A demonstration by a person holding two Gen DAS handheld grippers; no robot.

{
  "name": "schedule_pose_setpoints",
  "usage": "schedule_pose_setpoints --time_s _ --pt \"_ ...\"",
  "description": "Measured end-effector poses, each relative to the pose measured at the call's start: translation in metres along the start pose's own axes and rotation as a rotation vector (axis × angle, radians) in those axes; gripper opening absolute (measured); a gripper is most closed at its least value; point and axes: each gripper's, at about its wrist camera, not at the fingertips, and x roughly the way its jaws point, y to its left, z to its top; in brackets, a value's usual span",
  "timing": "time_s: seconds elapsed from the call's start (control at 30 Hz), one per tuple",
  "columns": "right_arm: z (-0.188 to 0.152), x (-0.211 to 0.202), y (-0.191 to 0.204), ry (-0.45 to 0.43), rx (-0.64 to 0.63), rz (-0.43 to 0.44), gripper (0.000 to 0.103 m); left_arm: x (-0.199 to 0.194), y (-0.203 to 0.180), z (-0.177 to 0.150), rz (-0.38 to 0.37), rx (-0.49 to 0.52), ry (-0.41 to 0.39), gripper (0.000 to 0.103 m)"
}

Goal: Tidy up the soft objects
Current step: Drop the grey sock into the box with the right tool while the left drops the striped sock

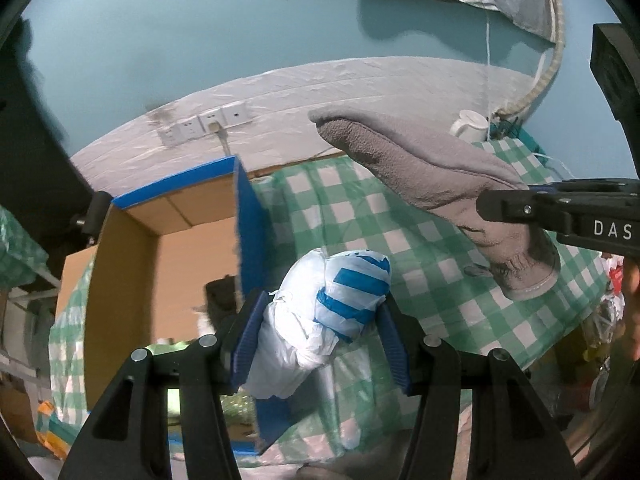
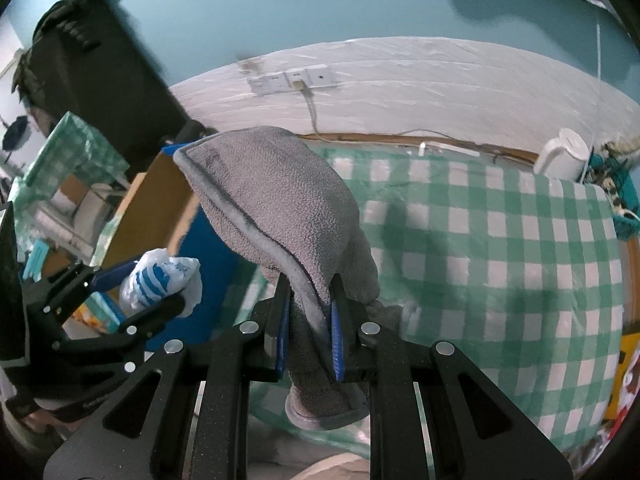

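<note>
While both tools hang in the air above the green-and-white checked tablecloth (image 2: 500, 240), each carries one soft thing. The left gripper (image 1: 320, 336) has its blue ribbed pads pressed on either side of a crumpled white plastic bag with blue stripes (image 1: 336, 304), which bulges out in front of the jaws. Just to the left of that bundle, in the left wrist view, stands an open brown cardboard box with blue tape along its rim (image 1: 176, 216); something dark lies at its bottom, too blurred to identify. The right gripper (image 2: 310, 332) is clenched tight on a grey fleece mitten (image 2: 280, 196), pinching it near the cuff, so the cuff hangs below the pads and the rounded finger end rises above them, leaning left toward the box. A white electric kettle (image 2: 564, 156) sits at the far right corner of the table, against a teal wall with a row of white sockets (image 2: 292, 78).
</note>
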Motion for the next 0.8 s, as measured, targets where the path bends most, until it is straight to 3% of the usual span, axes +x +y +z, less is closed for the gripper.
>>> schedule_pose_setpoints --time_s 0.8 --pt "0.029 0.042 0.118 0.031 -0.165 0.048 0.015 -0.025 0.108 -0.033 0.096 -0.192 -0.019 0.056"
